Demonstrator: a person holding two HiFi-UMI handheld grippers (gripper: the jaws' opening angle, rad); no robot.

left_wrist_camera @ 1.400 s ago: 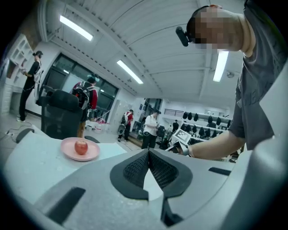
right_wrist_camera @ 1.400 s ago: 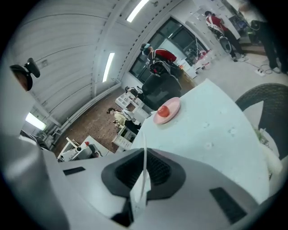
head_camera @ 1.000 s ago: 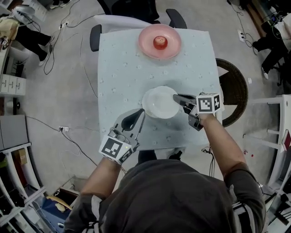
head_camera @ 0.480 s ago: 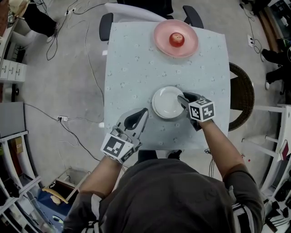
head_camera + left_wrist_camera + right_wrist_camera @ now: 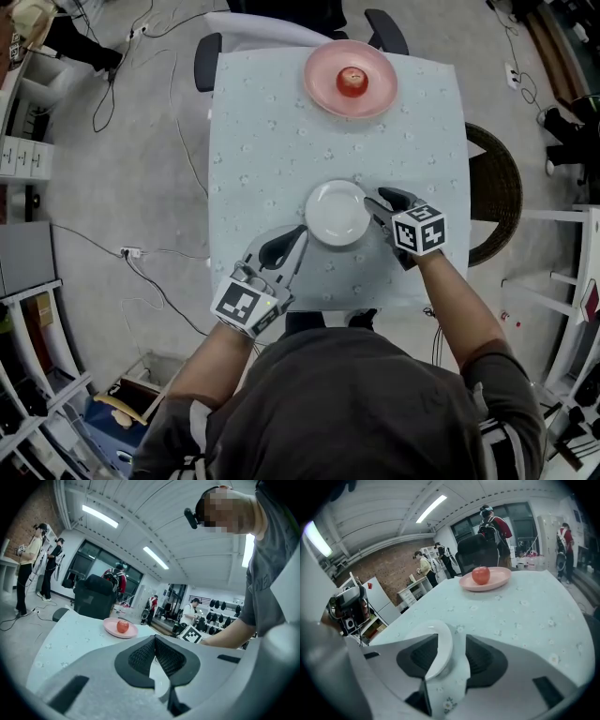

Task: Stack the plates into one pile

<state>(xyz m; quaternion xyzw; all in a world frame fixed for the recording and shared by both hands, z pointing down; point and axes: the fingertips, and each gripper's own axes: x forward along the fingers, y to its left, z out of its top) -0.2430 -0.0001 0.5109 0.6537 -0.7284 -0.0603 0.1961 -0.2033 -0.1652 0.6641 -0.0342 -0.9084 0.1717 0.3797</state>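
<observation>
1. Head view: the white plate (image 5: 336,212) lies near the centre of the table (image 5: 262,141). The pink plate (image 5: 375,89), carrying an apple (image 5: 352,81), sits at 12 o'clock, well apart. Risk: stacking either plate with the apple still aboard tilts the pile or rolls the apple off.
2. Left gripper view: the left gripper (image 5: 155,639) has its jaw tips together and holds nothing, at the white plate's 7 o'clock. Risk: it cannot steady a sliding plate.
3. Right gripper view: the right gripper (image 5: 457,646) has just been opening its jaws. They stand wide, with the white plate's 3 o'clock rim between them, unclamped. Risk: pulling back may snag the rim and drag the plate.
</observation>
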